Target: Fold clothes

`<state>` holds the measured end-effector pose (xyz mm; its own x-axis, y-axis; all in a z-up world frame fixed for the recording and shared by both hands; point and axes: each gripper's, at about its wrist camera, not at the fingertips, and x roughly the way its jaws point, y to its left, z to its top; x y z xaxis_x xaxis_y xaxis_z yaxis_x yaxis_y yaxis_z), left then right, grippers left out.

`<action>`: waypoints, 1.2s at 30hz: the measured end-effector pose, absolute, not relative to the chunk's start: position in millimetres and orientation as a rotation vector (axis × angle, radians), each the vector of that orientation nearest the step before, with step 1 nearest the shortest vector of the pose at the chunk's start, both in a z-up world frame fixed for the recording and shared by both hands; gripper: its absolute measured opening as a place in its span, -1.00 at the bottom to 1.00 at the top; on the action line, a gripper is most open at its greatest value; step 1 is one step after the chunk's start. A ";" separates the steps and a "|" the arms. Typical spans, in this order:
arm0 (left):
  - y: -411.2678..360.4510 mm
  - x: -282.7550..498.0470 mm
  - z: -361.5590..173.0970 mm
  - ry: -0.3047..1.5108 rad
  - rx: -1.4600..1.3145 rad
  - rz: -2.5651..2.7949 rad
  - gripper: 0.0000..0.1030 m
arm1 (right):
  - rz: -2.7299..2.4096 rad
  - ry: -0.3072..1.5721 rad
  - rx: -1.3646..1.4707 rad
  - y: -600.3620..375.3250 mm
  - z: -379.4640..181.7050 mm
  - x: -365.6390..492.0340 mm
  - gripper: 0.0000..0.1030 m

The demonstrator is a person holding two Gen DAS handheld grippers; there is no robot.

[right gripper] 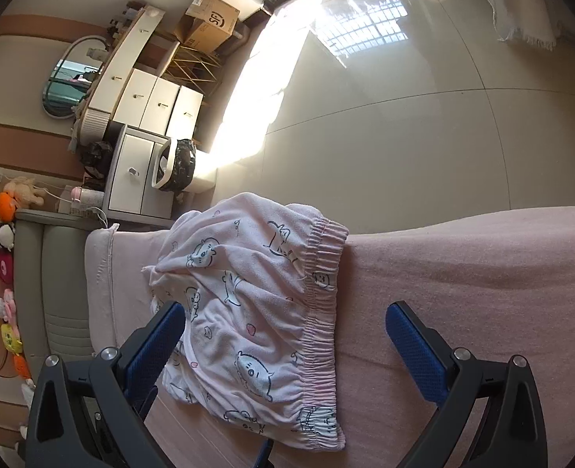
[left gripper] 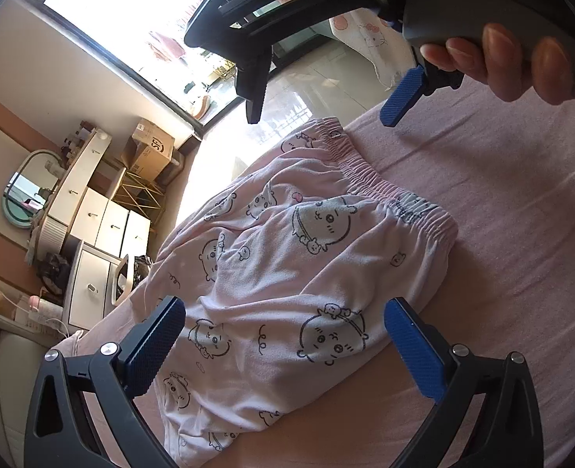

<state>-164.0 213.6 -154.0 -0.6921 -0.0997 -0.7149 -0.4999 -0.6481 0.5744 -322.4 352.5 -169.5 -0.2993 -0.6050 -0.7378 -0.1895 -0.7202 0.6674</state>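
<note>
Your left gripper [left gripper: 283, 335] and right gripper [right gripper: 285, 339], jaws spread and empty, hover over soft, wrinkled pink cartoon-print shorts [left gripper: 287, 257] with a ruched elastic waistband [right gripper: 322, 312] on the fuzzy pink bedsheet [left gripper: 502, 234].

Pyjama shorts [left gripper: 287, 273]: pale pink, printed with dark-outlined cartoon animal faces and small pink hearts; ruched pink waistband [right gripper: 322, 312]. Bed sheet [left gripper: 502, 214]: plain dusty pink. Left gripper [left gripper: 283, 345] and right gripper [right gripper: 285, 347]: black frames, blue textured pads. Drawers [right gripper: 158, 101]: white. Floor tiles [right gripper: 404, 117]: glossy beige.
</note>
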 end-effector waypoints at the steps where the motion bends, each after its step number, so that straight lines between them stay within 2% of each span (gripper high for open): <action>1: 217.4 -163.1 -156.9 1.198 -1.076 2.410 1.00 | -2.075 -1.016 1.640 353.0 -171.5 -324.9 0.99; 9: 230.8 -160.3 -172.7 1.417 -0.928 2.412 1.00 | -1.945 -0.976 1.651 349.4 -182.8 -347.7 0.99; 13: 237.3 -158.9 -180.4 1.525 -0.849 2.407 1.00 | -1.934 -0.860 1.680 342.3 -179.5 -355.6 0.96; 19: 239.1 -166.8 -181.2 1.529 -0.880 2.377 1.00 | -1.929 -0.724 1.732 327.9 -181.6 -369.8 0.91; 21: 238.2 -168.8 -180.9 1.512 -0.903 2.362 1.00 | -1.904 -0.656 1.801 321.7 -183.4 -376.6 0.77; 36: 245.2 -166.7 -189.2 1.565 -0.909 2.364 1.00 | -1.715 -0.318 2.132 280.0 -194.7 -428.7 0.72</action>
<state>-166.7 245.2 -189.2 -0.8014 -0.1887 -0.5676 -0.4490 -0.4373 0.7792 -428.7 280.0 -194.7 0.2279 -0.4070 -0.8845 0.0632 -0.9003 0.4306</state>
